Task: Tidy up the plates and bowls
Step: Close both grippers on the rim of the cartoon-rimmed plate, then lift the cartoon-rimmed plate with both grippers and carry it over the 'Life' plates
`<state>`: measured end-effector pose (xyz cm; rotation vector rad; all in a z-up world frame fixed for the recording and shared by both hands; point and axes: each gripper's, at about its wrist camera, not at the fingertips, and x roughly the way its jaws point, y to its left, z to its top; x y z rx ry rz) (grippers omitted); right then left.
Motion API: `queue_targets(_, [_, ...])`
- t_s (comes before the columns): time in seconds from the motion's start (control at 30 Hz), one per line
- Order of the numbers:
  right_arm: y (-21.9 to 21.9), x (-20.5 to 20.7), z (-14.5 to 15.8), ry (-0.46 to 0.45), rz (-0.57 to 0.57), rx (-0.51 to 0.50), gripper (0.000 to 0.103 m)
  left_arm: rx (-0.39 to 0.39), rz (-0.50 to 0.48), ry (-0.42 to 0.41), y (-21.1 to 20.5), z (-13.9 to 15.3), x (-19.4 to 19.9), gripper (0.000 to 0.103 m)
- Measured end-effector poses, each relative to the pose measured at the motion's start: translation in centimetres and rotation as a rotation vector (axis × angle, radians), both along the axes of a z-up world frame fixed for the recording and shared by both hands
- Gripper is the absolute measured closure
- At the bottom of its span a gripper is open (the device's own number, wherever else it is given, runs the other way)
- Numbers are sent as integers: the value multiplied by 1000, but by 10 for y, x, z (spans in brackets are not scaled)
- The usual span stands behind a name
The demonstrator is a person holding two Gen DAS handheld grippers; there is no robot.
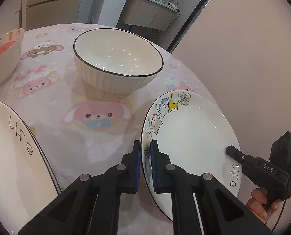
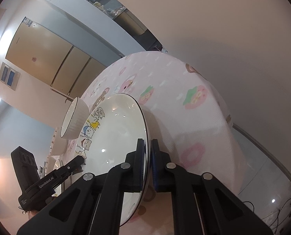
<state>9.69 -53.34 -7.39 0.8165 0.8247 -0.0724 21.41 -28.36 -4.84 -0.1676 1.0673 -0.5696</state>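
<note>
Left gripper [image 1: 145,154] clamped on the near-left rim of the cartoon plate [image 1: 190,137], blue pads either side of the edge; right gripper [image 2: 147,154] pinched on the opposite rim of that same plate. Plate on the pink cartoon tablecloth [image 1: 83,137], its right side raised, at the cloth's right-hand edge. Just beyond the plate, apart from it, a ribbed white bowl with a dark rim [image 1: 118,58], upright and empty. Only in the left wrist view: a second plate lettered "life" [image 1: 12,150] well to the plate's left, a strawberry-print bowl [image 1: 2,56] far left of the ribbed bowl, and a hand [image 1: 260,201] gripping the right tool's handle. Only in the right wrist view: the plate's underside edge against the cloth, the floor and cables [image 2: 284,209] past the table's edge, and wooden cabinet doors [image 2: 47,58] behind.
</note>
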Motion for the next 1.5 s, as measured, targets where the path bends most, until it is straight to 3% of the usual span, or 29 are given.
queue_targets(0.27, [1, -1, 14, -19, -4, -39, 96, -41, 1, 41, 7, 3, -2, 93])
queue_targets(0.4, [5, -3, 20, -22, -2, -48, 96, -32, -1, -6, 10, 14, -9, 93])
queue_targets(0.73, [28, 2, 49, -62, 42, -77, 96, -97, 35, -48, 44, 49, -19, 93])
queue_targets(1.5, [187, 54, 96, -144, 291, -87, 94, -141, 278, -161, 221, 122, -49, 93])
